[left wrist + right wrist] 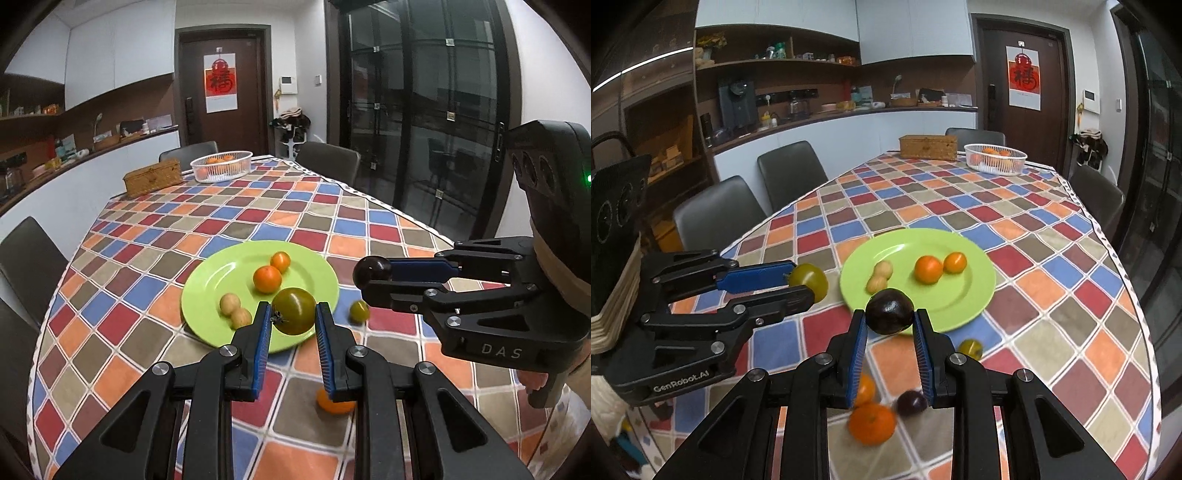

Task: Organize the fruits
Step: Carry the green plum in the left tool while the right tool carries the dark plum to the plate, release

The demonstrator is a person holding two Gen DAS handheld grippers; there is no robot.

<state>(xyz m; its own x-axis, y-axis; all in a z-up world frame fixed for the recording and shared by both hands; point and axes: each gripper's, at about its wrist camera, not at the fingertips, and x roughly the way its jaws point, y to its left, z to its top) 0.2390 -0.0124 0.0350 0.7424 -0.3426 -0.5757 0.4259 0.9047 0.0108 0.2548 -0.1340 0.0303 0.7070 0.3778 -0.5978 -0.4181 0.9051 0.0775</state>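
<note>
My left gripper (293,314) is shut on a large green tomato (294,311), held above the near rim of the green plate (214,280). My right gripper (890,319) is shut on a dark purple plum (889,311), also lifted over the plate's (979,291) near edge. On the plate lie two oranges (267,278) and two small tan fruits (231,303). Loose on the cloth are a small green tomato (970,349), two oranges (872,422) and another dark plum (911,403). Each gripper shows in the other's view, the right gripper (373,275) and the left gripper (803,284).
A checked tablecloth (258,218) covers the long table. At its far end stand a white basket (221,167) with oranges and a wicker box (153,181). Grey chairs (718,214) line both sides. A counter with shelves runs along the left wall.
</note>
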